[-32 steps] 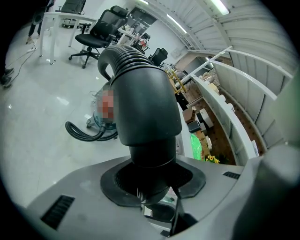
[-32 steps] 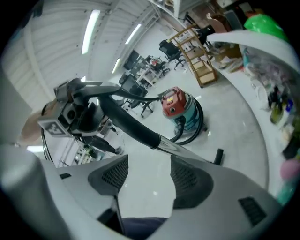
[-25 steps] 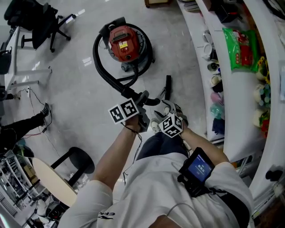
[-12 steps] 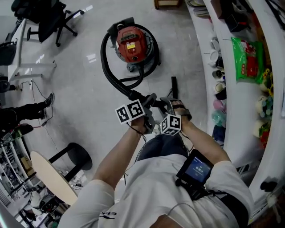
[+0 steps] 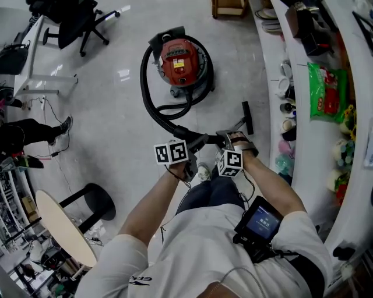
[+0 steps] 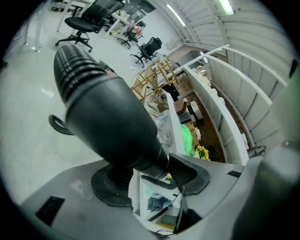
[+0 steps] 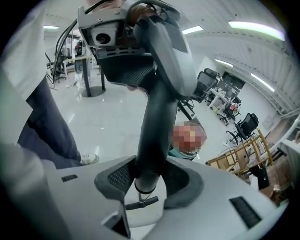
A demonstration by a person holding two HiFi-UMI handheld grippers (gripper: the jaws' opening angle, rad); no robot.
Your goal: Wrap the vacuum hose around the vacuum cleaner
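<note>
The red vacuum cleaner (image 5: 183,61) stands on the floor ahead of me. Its black ribbed hose (image 5: 152,107) loops round its left side and runs back to a thick cuff (image 6: 108,117). The cuff lies between the jaws of my left gripper (image 5: 189,145), resting on the left pad (image 6: 110,180); these jaws have just been opening. My right gripper (image 5: 226,139) has just been closing and is shut on the slim black wand tube (image 7: 157,136). The wand ends in a floor nozzle (image 5: 247,116).
A white counter (image 5: 303,134) with shelves of goods, among them a green bag (image 5: 325,81), runs down the right. An office chair (image 5: 76,17) and a desk stand far left, a seated person's legs (image 5: 29,134) nearer. A black stool (image 5: 96,201) and round table (image 5: 61,227) stand behind left.
My right gripper has rolled over and come onto the wand tube. The nozzle end has swung out to the right. Both grippers sit a little closer to the vacuum in the head view.
</note>
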